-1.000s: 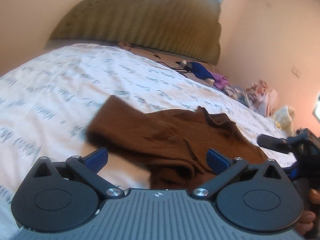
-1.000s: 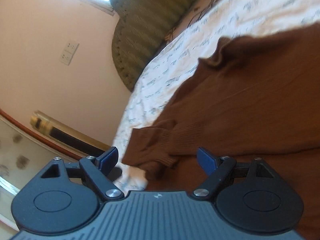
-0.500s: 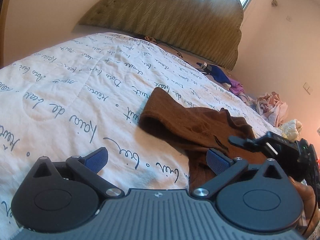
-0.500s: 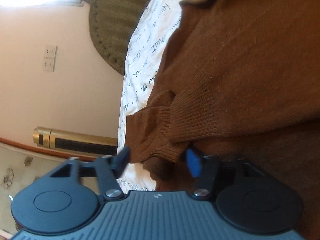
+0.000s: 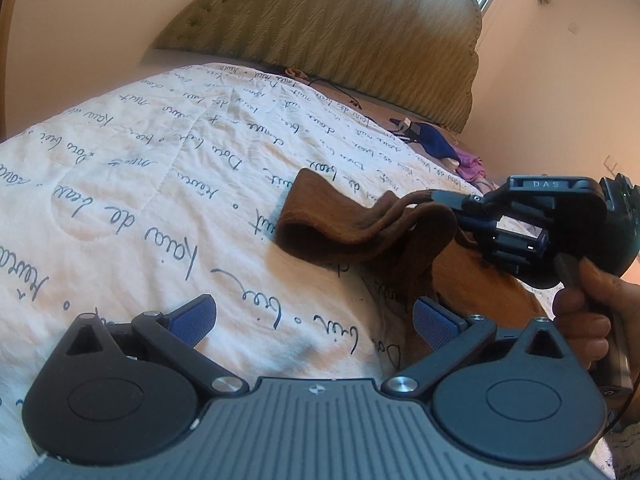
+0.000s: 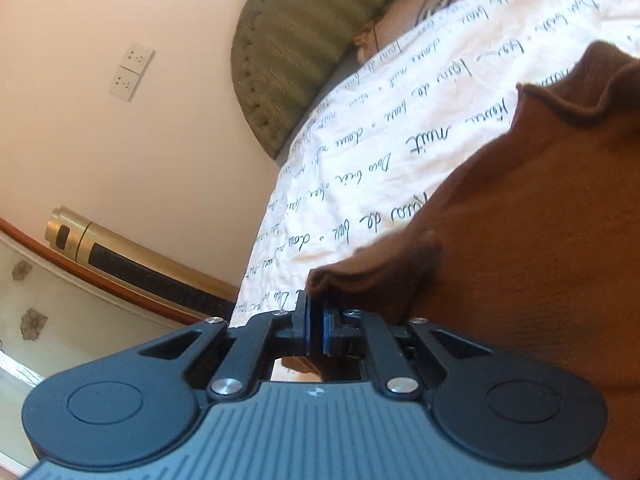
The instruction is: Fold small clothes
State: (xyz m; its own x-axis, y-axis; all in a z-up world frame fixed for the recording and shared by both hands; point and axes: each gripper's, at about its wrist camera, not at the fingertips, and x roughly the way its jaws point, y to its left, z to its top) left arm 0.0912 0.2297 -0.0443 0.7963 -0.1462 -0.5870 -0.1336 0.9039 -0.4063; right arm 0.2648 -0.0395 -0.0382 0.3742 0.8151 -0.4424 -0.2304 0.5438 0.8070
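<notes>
A small brown knitted sweater (image 6: pixel 532 216) lies on a white quilt with blue script (image 5: pixel 160 184). My right gripper (image 6: pixel 316 330) is shut on the sweater's sleeve cuff and holds it lifted off the bed. In the left wrist view the right gripper (image 5: pixel 456 208) shows at the right, pinching the sleeve (image 5: pixel 360 228), which drapes down to the quilt. My left gripper (image 5: pixel 314 320) is open and empty, low over the quilt, with its right finger near the sweater's edge.
A green padded headboard (image 5: pixel 340 36) stands at the far end of the bed. Blue and purple clothes (image 5: pixel 444 148) and cables lie near it. A gold cylinder (image 6: pixel 132 256) and wall sockets (image 6: pixel 130 72) are beside the bed's edge.
My right gripper has closed on the sleeve cuff and lifted it. My left gripper has pulled back to the left, off the sweater, and stays open.
</notes>
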